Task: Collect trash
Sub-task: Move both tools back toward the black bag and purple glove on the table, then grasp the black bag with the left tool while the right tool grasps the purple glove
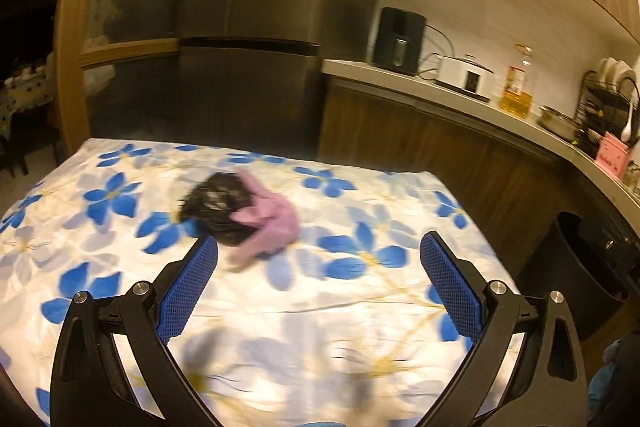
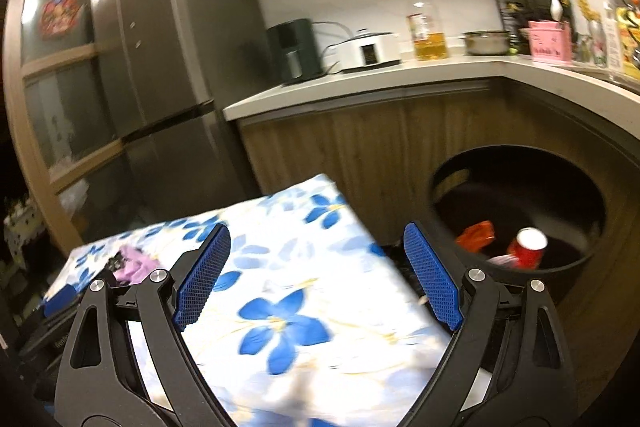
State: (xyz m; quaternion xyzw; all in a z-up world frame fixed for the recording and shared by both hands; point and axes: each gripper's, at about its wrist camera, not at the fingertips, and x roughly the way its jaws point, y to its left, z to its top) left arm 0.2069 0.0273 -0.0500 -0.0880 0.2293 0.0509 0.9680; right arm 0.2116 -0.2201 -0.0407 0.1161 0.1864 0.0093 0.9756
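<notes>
The scene was a dim kitchen, and nearly everything could be placed against the table under its blue-flowered cloth point(image 1: 360, 307), which filled the foreground of both wrist views.

Nearest the camera, over the near part of that cloth, the left gripper point(image 1: 318, 269) had its blue-padded jaws spread wide with nothing between them. It pointed down along the table toward the one piece of trash left on it — a blurred bundle of pink and black crumpled material point(image 1: 244, 217), lying near the middle of the cloth, just beyond the tip of the left-hand finger and not touching it. What the bundle was made of could not be told through the blur. The wide opening looked like readiness to straddle that bulky, soft lump.

The right gripper point(image 2: 316, 267) hung over the table's right-hand edge, likewise gaping and empty. The same bundle showed far off at the table's left end in its view point(image 2: 134, 265).

Just past the table's right edge, on the floor against the cabinet fronts, stood a round black bin point(image 2: 576, 267) — close enough, probably, that items could be carried over with a short swing. Inside it lay a red can point(image 2: 528, 247) and an orange wrapper point(image 2: 476, 233), so by appearances the collecting was well along.

Beyond the table rose a grey fridge point(image 1: 256, 27); to the table's right ran the counter point(image 2: 400, 77) with a bottle of oil point(image 2: 428, 27) and a white cooker point(image 2: 366, 51).
</notes>
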